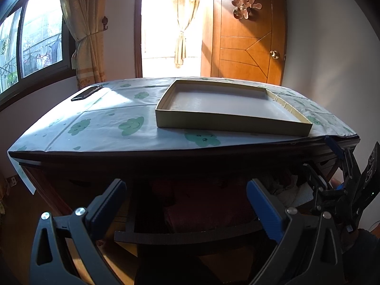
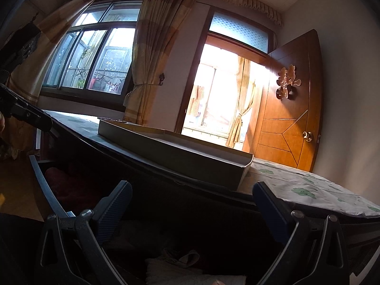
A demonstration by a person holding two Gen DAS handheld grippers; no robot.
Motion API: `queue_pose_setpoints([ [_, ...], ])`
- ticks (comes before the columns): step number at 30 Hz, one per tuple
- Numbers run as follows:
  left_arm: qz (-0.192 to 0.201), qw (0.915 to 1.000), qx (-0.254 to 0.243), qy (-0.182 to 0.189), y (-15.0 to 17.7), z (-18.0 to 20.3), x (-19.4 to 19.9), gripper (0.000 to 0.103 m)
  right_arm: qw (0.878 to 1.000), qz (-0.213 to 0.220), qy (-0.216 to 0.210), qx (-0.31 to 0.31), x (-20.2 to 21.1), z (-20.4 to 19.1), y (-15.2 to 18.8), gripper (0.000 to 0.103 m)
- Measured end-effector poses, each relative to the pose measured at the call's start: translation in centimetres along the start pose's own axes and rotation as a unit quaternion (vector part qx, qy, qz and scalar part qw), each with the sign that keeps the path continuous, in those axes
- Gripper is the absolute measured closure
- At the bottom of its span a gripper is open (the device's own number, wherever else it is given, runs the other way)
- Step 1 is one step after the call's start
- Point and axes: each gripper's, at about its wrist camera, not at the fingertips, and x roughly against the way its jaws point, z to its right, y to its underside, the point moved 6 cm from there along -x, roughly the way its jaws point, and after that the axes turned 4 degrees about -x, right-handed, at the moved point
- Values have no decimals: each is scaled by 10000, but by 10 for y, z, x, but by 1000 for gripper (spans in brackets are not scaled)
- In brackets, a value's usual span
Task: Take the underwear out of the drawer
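The drawer point(image 1: 185, 236) stands pulled open under the table's front edge, dark inside. It holds dark red folded cloth point(image 1: 204, 211) and pale cloth point(image 1: 292, 194) at its right end. My left gripper point(image 1: 187, 197) is open and empty, just above the drawer's front. My right gripper point(image 2: 192, 199) is open and empty over the right end of the drawer, above pale folded cloth point(image 2: 187, 268). The right gripper also shows in the left wrist view point(image 1: 337, 185). Which cloth is the underwear I cannot tell.
A shallow empty cardboard box point(image 1: 228, 104) lies on the table's cloud-print cover point(image 1: 106, 123). A black phone point(image 1: 86, 92) lies at the far left corner. A wooden door point(image 1: 247, 47) and curtained windows stand behind.
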Motion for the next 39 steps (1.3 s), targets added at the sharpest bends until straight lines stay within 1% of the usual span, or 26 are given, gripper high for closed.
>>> queue_pose_setpoints([
  [11, -24, 10000, 42, 6, 2, -5, 3, 0, 9998, -183, -26, 11, 10, -3, 0, 0],
  [31, -34, 9999, 118, 20, 7, -14, 10, 0, 9979, -648, -45, -8, 21, -9, 5, 1],
  [39, -59, 9999, 127, 54, 7, -15, 10, 0, 9951, -968, -91, -151, 23, -9, 7, 1],
])
